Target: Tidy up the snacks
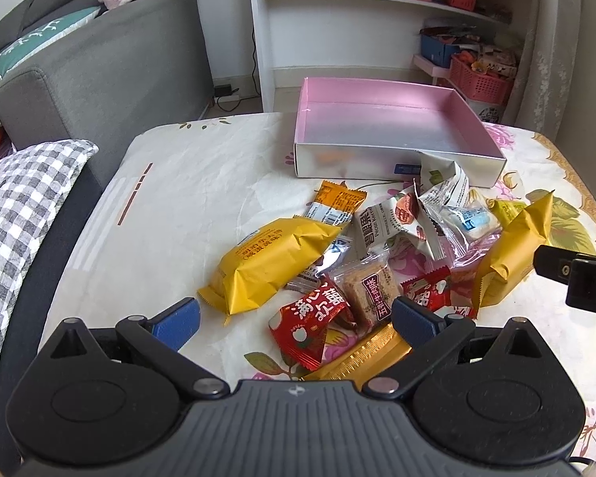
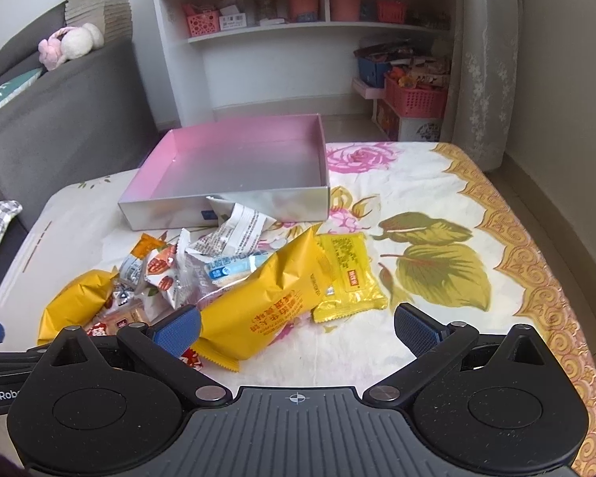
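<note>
A pile of snack packets lies on the floral cloth in front of an empty pink-lined box (image 1: pixel 385 119), which also shows in the right wrist view (image 2: pixel 242 159). My left gripper (image 1: pixel 296 320) is open and empty, just above a red packet (image 1: pixel 309 326) and a brown cracker packet (image 1: pixel 371 294), with a yellow bag (image 1: pixel 270 262) ahead to the left. My right gripper (image 2: pixel 298 330) is open and empty, near a second yellow bag (image 2: pixel 266 306) and a flat yellow packet (image 2: pixel 347 274). White nut packets (image 2: pixel 166 274) lie further back.
The table (image 2: pixel 437 183) carries a floral cloth with a gold border at its right edge. A grey sofa (image 1: pixel 111 63) with a checked cushion (image 1: pixel 15 218) stands to the left. A white shelf unit (image 2: pixel 298 39) and pink baskets (image 2: pixel 413 99) stand behind the table.
</note>
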Action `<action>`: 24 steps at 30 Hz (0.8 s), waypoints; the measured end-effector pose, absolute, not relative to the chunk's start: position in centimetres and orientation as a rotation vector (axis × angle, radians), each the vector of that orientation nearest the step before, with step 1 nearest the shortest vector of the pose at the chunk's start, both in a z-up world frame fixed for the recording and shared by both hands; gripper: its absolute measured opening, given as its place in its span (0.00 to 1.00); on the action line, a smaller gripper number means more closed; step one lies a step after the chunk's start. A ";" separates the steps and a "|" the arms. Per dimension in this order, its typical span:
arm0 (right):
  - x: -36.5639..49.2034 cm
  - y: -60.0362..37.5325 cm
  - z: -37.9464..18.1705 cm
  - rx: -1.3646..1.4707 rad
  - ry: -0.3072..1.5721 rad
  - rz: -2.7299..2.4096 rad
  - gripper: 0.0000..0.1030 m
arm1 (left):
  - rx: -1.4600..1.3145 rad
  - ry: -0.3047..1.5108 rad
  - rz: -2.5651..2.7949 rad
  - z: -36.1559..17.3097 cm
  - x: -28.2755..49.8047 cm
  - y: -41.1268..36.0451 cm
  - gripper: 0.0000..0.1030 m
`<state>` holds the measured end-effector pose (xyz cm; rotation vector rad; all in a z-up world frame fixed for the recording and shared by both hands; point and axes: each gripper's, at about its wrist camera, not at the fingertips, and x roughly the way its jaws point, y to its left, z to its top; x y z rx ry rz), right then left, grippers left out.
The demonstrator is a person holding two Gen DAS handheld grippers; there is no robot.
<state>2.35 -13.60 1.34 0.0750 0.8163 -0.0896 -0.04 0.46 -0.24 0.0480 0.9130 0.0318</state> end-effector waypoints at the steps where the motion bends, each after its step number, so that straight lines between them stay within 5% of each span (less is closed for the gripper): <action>1: 2.3 -13.6 1.4 0.071 0.809 -0.086 1.00 | 0.047 0.914 0.032 -0.3 0.0 0.5 1.00; 24: 3.5 -14.0 1.5 0.200 0.907 0.039 1.00 | 0.047 0.933 0.004 0.1 0.5 2.0 0.99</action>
